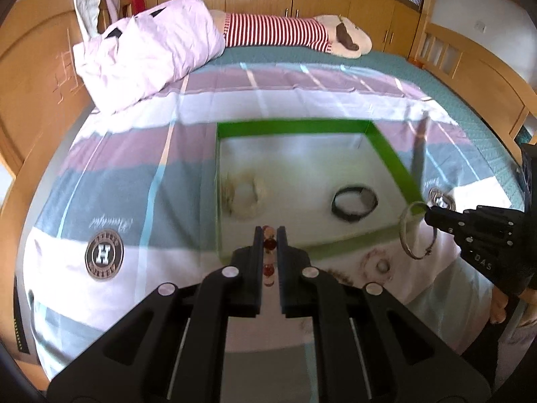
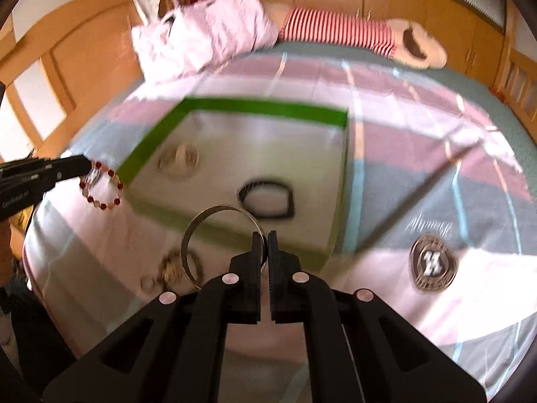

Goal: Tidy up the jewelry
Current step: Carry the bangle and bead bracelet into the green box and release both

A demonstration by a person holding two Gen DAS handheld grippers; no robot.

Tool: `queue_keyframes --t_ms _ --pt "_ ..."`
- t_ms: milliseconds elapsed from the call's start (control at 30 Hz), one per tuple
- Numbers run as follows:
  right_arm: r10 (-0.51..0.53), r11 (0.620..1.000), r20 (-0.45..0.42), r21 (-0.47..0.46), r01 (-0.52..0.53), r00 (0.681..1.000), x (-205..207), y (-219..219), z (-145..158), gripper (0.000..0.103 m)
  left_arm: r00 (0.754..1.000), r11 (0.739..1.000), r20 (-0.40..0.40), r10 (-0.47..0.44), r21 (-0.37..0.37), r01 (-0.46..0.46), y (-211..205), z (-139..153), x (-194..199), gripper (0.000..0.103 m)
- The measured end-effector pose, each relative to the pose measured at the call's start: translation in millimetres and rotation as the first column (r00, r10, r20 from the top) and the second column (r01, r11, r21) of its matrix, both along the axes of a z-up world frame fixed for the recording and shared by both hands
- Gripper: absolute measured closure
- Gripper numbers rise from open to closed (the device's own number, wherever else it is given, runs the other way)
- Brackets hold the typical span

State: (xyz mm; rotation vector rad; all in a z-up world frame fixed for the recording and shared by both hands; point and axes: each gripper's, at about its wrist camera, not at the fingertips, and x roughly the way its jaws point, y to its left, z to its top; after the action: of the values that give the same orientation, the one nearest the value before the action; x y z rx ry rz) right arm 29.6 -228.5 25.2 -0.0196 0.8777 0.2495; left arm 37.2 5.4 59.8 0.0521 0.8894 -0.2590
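A green-rimmed shallow box (image 1: pixel 285 124) (image 2: pixel 268 107) lies on the bed. Inside it are a black bracelet (image 1: pixel 354 201) (image 2: pixel 266 198) and a pale beaded bracelet (image 1: pixel 243 193) (image 2: pixel 179 159). My left gripper (image 1: pixel 270 235) is shut on a red and white bead bracelet (image 1: pixel 269 245), held over the box's near edge; the right wrist view shows it (image 2: pixel 102 186) hanging from the left gripper (image 2: pixel 88 168). My right gripper (image 2: pixel 265 238) is shut on a silver bangle (image 2: pixel 214 215), which also shows in the left wrist view (image 1: pixel 407 231).
More jewelry lies on the sheet in front of the box (image 1: pixel 376 265) (image 2: pixel 174 268). A silver ring-like piece (image 1: pixel 441 198) lies right of the box. A pink pillow (image 1: pixel 151 47) and a striped plush toy (image 1: pixel 278 30) lie at the bed's far end. Wooden bed frame surrounds it.
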Motion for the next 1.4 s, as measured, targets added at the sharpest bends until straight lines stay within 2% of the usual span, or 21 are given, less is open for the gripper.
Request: queue_keyframes --t_ms 133,367,400,433,500,533,567,633,700,767,833,900,1000,1100,1200,1233,1333,1400 --pt "-0.043 0.999 0.029 0.024 0.042 0.999 32 -6 1 0.1 1.0 1.0 0.02 -0.015 0.005 0.015 -18 7 28 0.096" --pt "-0.078 0.997 -0.015 -0.001 0.078 0.997 64 -7 -35 0.098 0.999 0.999 -0.046 0.0 0.05 0.002 -35 -36 67 0.096" --pt "-0.079 0.997 -0.026 -0.014 0.079 0.997 65 -7 -40 0.09 0.999 0.998 -0.054 0.003 0.058 0.0 -35 -41 69 0.096" --pt "-0.08 0.997 -0.04 -0.023 0.079 0.996 65 -6 -42 0.074 0.998 0.998 -0.064 0.003 0.068 0.001 -34 -46 70 0.095" --pt "-0.076 0.997 -0.032 -0.003 0.076 0.997 59 -7 -38 0.053 0.997 0.996 -0.074 0.002 0.085 0.004 -33 -51 70 0.093" --pt "-0.069 0.998 -0.026 0.009 0.069 0.997 55 -8 -35 0.053 0.998 0.996 -0.07 0.0 0.084 0.006 -32 -49 67 0.092" --pt "-0.05 0.998 -0.024 0.023 0.051 0.998 49 -8 -28 0.053 0.998 0.997 -0.066 -0.003 0.079 0.009 -31 -47 65 0.09" --pt "-0.02 0.999 -0.031 0.047 0.021 0.999 36 -8 -20 0.053 0.998 0.998 -0.063 -0.014 0.057 0.017 -25 -40 54 0.078" --pt "0.019 0.997 -0.058 0.079 -0.014 0.998 20 -11 -16 0.053 0.997 0.999 -0.075 -0.015 0.037 0.018 -19 -37 41 0.073" --pt "0.041 0.996 -0.087 0.083 -0.034 0.995 11 -11 -20 0.053 0.995 0.999 -0.099 -0.025 0.021 0.028 -13 -40 27 0.073" --pt "0.037 0.998 -0.117 0.045 -0.032 0.992 -1 -13 -34 0.057 0.99 0.999 -0.14 -0.029 0.013 0.032 -7 -52 12 0.079" --pt "0.021 1.0 -0.162 0.008 -0.02 0.986 -4 -14 -51 0.061 0.984 0.999 -0.174 -0.032 0.022 0.036 -6 -66 3 0.079" --pt "0.005 1.0 -0.228 -0.012 -0.008 0.974 -1 -13 -74 0.062 0.977 0.998 -0.211 -0.03 0.047 0.04 -12 -82 -1 0.079" --pt "0.004 0.998 -0.234 -0.057 -0.018 0.972 0 -5 -86 0.071 0.974 0.997 -0.222 -0.035 0.053 0.048 -16 -89 0 0.078" --pt "0.006 0.996 -0.246 -0.082 -0.027 0.969 1 -2 -98 0.087 0.974 0.995 -0.222 -0.046 0.078 0.065 -20 -94 0 0.066" --pt "0.009 0.996 -0.254 -0.088 -0.032 0.967 2 0 -101 0.089 0.974 0.994 -0.222 -0.048 0.087 0.069 -21 -96 0 0.063" --pt "0.023 0.993 -0.24 -0.106 -0.05 0.971 1 6 -102 0.089 0.972 0.991 -0.227 -0.057 0.106 0.083 -25 -100 -1 0.06" --pt "0.037 0.995 -0.245 -0.082 -0.058 0.969 1 7 -102 0.089 0.971 0.99 -0.231 -0.059 0.114 0.087 -28 -104 0 0.057"
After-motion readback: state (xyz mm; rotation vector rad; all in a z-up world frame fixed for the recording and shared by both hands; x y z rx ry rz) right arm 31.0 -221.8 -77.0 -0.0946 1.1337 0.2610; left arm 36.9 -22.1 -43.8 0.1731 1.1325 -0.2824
